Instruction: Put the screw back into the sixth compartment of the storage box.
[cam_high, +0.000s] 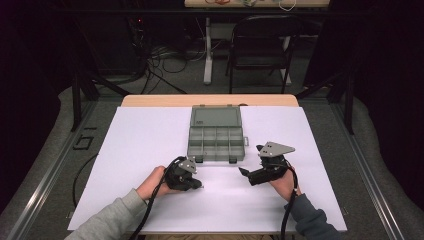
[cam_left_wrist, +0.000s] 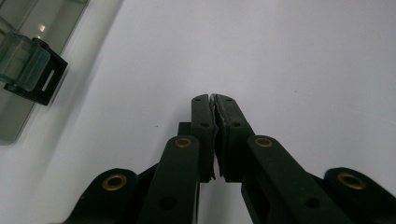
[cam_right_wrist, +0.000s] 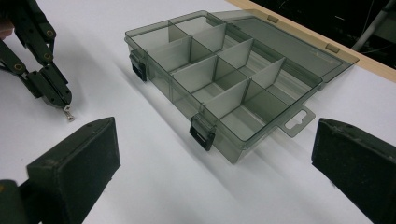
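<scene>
The work in hand looks like sorting a small screw (cam_right_wrist: 68, 113) into the open compartment box (cam_high: 216, 137) that sits in the middle of the white bench (cam_high: 140, 150). The left hand-held gripper (cam_high: 199, 184) is down at the bench surface just in front of the box's near left corner, and in the right gripper view its jaws are pressed together on the screw, which hangs head-down from their tips and seems to touch or nearly touch the sheet. In the left gripper view (cam_left_wrist: 214, 99) the two jaws meet with only a sliver of pale metal between them at the tip, so the hold is thin. The right hand-held gripper (cam_high: 243, 172) hovers near the box's near right corner with its jaws spread wide and nothing between them; its padded fingers (cam_right_wrist: 74, 172) frame the box. The box's lid lies back flat on the far side, the two black latches (cam_right_wrist: 202, 133) on its near wall hang loose, and as far as the pictures show the compartments are bare. By my reading the pick is just made, and the carry is not yet begun. The next move calls for lifting the screw clear without loosening the pinch, bringing it over the near wall, and opening the jaws low inside one compartment so that it does not bounce out.
</scene>
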